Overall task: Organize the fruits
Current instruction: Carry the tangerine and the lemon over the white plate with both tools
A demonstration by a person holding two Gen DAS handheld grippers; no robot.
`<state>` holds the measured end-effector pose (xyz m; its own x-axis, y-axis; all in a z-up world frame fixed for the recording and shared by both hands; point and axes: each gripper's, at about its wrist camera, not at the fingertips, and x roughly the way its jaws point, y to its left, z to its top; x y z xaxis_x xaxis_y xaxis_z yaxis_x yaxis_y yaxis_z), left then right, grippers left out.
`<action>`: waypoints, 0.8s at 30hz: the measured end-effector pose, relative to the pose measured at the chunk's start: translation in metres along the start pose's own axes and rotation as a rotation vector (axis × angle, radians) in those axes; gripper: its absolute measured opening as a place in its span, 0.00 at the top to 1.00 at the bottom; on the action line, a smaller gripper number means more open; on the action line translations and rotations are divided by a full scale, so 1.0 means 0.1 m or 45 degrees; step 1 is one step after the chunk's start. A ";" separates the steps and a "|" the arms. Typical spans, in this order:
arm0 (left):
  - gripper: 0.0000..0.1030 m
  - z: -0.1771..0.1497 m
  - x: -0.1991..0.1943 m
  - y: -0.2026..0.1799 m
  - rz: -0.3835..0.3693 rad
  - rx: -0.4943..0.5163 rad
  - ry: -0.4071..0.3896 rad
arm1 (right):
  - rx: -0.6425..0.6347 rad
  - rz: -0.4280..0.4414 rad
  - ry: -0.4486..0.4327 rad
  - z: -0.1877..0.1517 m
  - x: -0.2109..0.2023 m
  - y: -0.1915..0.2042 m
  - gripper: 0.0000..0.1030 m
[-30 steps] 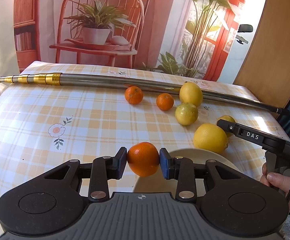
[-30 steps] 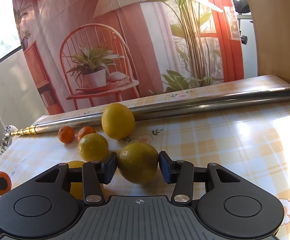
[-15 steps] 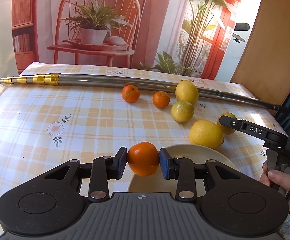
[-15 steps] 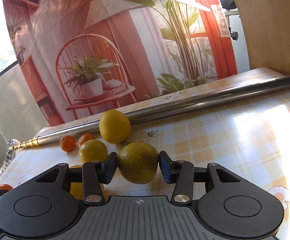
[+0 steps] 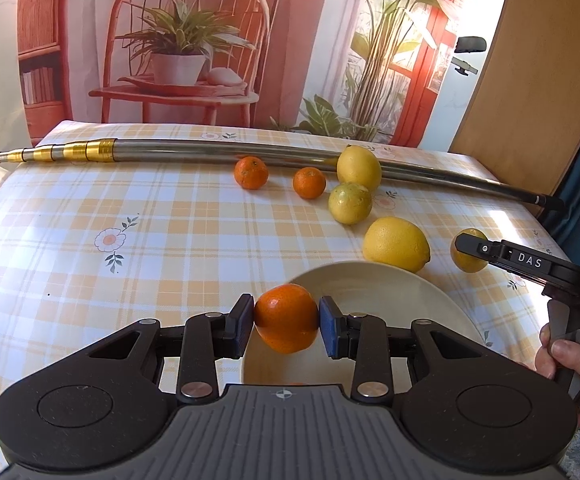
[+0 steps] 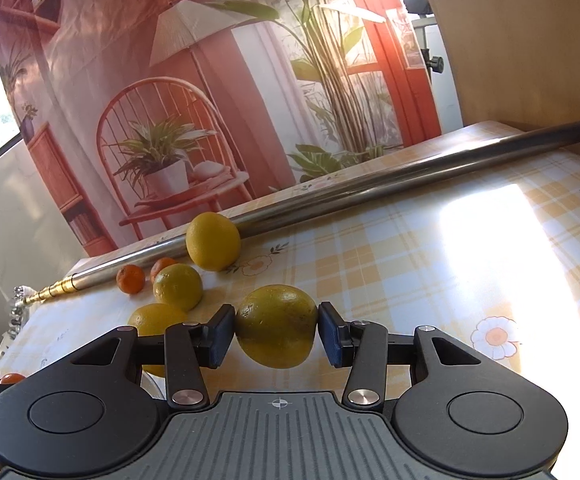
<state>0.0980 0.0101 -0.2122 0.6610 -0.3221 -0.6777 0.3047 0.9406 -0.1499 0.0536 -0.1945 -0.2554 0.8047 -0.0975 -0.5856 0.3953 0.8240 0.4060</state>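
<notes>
Over plate (image 5: 390,288), orange (image 5: 286,318) in left tongs (image 5: 286,325)

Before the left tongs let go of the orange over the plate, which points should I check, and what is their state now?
1. Left tongs grip the orange: ok.
2. Orange is above the plate: ok, near its left rim.
3. Plate room under the orange: cannot tell, tongs hide that part.
4. Right tongs grip their lemon: ok.
5. Right tongs clear of the plate: ok.
</notes>
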 end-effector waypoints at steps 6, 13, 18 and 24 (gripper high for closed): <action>0.64 -0.03 -0.02 -0.03 -0.001 0.028 0.008 | -0.038 0.046 -0.007 0.01 -0.25 0.12 0.59; 0.64 -0.08 0.00 -0.03 0.011 0.050 0.030 | -0.081 0.154 0.039 -0.03 -0.45 0.37 0.59; 0.64 -0.11 0.01 -0.02 0.014 0.047 0.045 | -0.099 0.198 0.105 -0.12 -0.45 0.52 0.59; 0.64 -0.14 0.00 -0.03 0.008 0.063 0.050 | -0.151 0.211 0.172 -0.20 -0.41 0.69 0.59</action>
<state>0.0874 0.0092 -0.2219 0.6356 -0.3110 -0.7066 0.3352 0.9357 -0.1103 0.0389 -0.1227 -0.2173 0.7848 0.1135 -0.6093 0.2014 0.8830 0.4239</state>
